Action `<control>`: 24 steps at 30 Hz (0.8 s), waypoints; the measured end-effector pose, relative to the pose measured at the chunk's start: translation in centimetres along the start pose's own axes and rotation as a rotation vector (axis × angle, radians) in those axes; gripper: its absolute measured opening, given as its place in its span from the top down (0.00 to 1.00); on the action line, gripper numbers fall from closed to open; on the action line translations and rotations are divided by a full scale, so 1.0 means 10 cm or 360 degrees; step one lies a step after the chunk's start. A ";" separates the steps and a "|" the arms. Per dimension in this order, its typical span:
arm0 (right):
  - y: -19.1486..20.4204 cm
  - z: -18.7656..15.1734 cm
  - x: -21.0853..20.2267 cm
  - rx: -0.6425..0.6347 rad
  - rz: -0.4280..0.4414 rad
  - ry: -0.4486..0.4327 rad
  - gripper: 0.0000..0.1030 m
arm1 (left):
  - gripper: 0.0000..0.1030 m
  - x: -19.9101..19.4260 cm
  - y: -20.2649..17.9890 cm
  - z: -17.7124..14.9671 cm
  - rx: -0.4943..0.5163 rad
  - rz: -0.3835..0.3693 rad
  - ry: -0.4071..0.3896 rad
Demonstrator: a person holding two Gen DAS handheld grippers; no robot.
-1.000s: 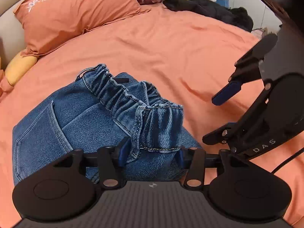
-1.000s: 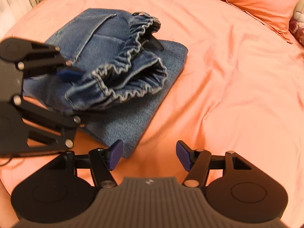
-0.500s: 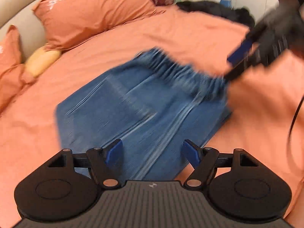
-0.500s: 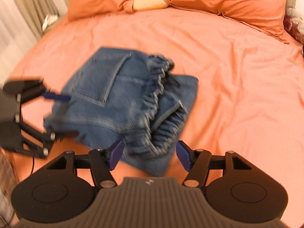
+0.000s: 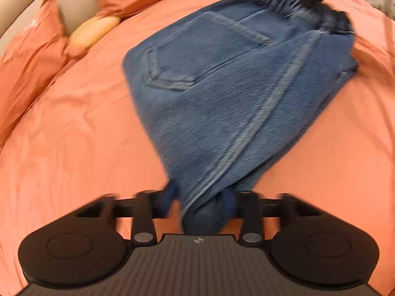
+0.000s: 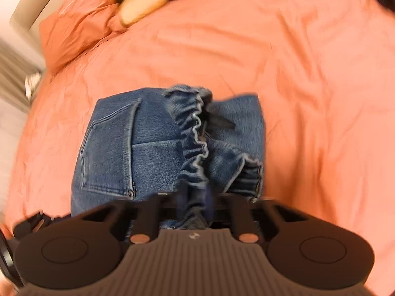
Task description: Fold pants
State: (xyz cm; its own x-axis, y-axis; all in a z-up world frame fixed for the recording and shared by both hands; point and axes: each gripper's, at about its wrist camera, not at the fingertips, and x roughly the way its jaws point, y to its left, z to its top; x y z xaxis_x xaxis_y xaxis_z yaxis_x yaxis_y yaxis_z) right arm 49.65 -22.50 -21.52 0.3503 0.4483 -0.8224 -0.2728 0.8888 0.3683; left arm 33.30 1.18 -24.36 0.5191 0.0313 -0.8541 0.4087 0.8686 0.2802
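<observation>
Both tongs have just bitten the pants (image 5: 222, 93) on the bed (image 5: 74, 135): your right tongs (image 6: 195, 204) clamp the waistband at 6 o'clock, your left tongs (image 5: 200, 202) are closing on the folded end. A second ago both stood wide and empty, so you can now lift and fold.

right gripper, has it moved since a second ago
Yes. The right gripper was over bare sheet beside the jeans; now it has come in onto their waistband and clamps it.

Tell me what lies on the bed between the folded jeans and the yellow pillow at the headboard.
Nothing: in the left wrist view only bare orange sheet runs from the jeans to the yellow pillow. The right wrist view shows the same.
</observation>
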 end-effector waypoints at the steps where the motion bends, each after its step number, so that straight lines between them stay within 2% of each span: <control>1: 0.09 -0.01 -0.11 -0.0055 0.0008 -0.0027 0.96 | 0.69 -0.01 0.04 0.00 -0.0030 -0.0035 -0.0009; 4: 0.37 -0.16 -0.41 -0.0241 -0.0022 -0.0107 0.98 | 0.75 -0.04 0.07 -0.01 -0.0061 -0.0038 -0.0028; 7: 0.42 -0.41 -0.55 -0.0321 -0.0070 -0.0145 0.98 | 0.79 -0.02 0.08 -0.03 -0.0087 -0.0023 -0.0038; 13: 0.01 -0.81 -0.15 -0.0149 -0.0144 -0.0023 0.99 | 0.83 0.00 0.03 -0.11 0.0023 -0.0040 0.0003; 19: -0.10 -0.88 0.29 -0.0064 -0.0212 0.0036 0.98 | 0.84 -0.05 0.07 -0.10 -0.0034 -0.0100 0.0066; 22: -0.13 -0.82 0.24 -0.0025 -0.0173 0.0017 0.94 | 0.79 -0.14 0.19 -0.04 -0.0081 -0.0182 0.0087; 24: -0.18 -0.82 0.10 0.0016 -0.0136 -0.0019 0.85 | 0.72 -0.27 0.29 -0.01 -0.0165 -0.0275 0.0054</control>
State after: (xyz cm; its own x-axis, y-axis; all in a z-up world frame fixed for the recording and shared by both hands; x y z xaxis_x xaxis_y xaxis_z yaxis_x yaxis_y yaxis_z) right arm 43.11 -24.45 -26.58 0.3825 0.3720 -0.8457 -0.2326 0.9246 0.3015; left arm 32.97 3.70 -21.28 0.4216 -0.1074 -0.9004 0.4090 0.9087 0.0832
